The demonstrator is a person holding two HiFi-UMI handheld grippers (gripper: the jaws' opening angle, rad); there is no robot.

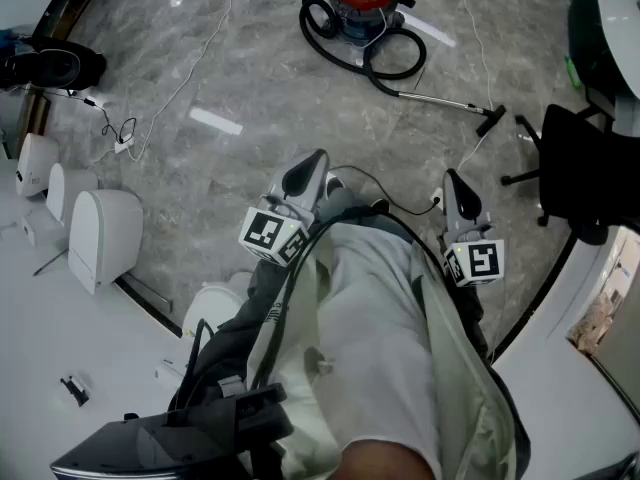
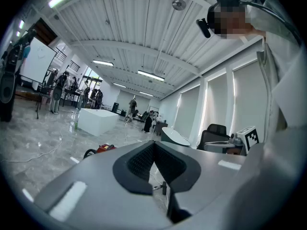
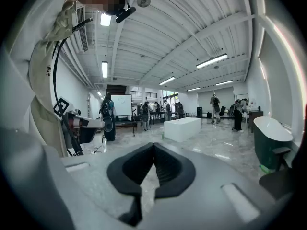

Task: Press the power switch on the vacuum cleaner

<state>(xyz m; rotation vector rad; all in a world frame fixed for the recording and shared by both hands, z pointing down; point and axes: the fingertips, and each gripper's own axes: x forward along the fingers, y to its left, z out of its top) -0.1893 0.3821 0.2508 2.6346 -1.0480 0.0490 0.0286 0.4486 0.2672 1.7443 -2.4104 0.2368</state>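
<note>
The vacuum cleaner [image 1: 360, 3] stands on the grey marble floor far ahead. It has a red top, a dark drum and a black hose [image 1: 385, 63] coiled round it, and its wand [image 1: 445, 101] lies out to the right. In the left gripper view the vacuum cleaner [image 2: 103, 148] is a small red shape far beyond the jaws. My left gripper [image 1: 314, 160] and right gripper [image 1: 451, 178] are held close to my body, well short of it. Both are shut with nothing between the fingers. The power switch is too small to make out.
A black office chair [image 1: 580, 173] stands at the right, with a dark round table [image 1: 600, 18] behind it. White rounded units [image 1: 100, 233] line the left side. Thin cables [image 1: 180, 78] trail over the floor. People and a white block [image 3: 182, 128] are far off.
</note>
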